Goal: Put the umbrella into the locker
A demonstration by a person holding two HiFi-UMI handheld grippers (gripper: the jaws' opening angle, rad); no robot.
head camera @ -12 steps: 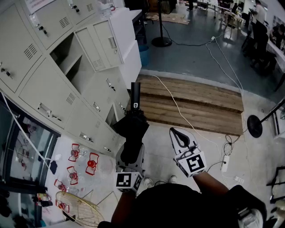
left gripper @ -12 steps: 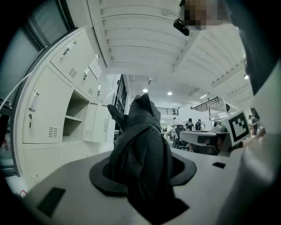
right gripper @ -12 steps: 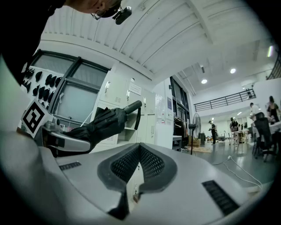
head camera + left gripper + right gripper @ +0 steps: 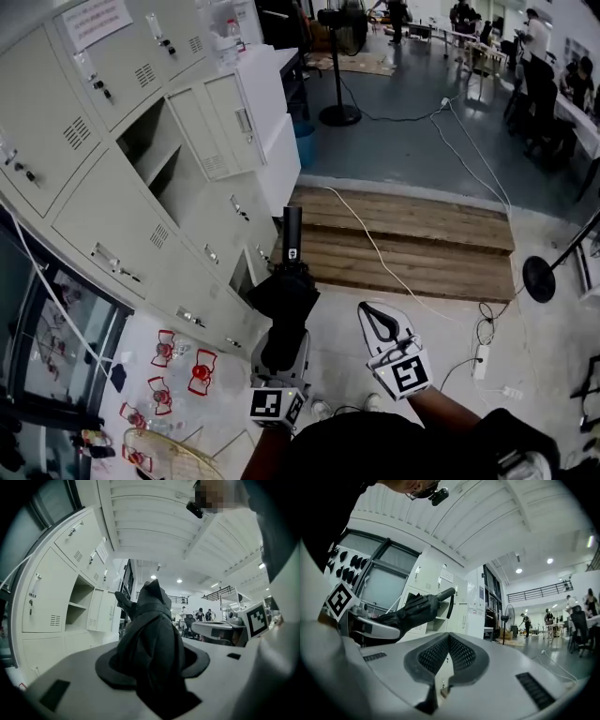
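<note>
Umbrella not yet stowed: a folded black fabric umbrella is held level in the left tongs, which pinch its canopy, handle aimed at the pale grey metal lockers. An open compartment stands far left. The right tongs, pressed together, carry nothing.

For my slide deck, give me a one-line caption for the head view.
Left gripper holds a folded black umbrella near the open locker; right gripper is shut and empty beside it.
</note>
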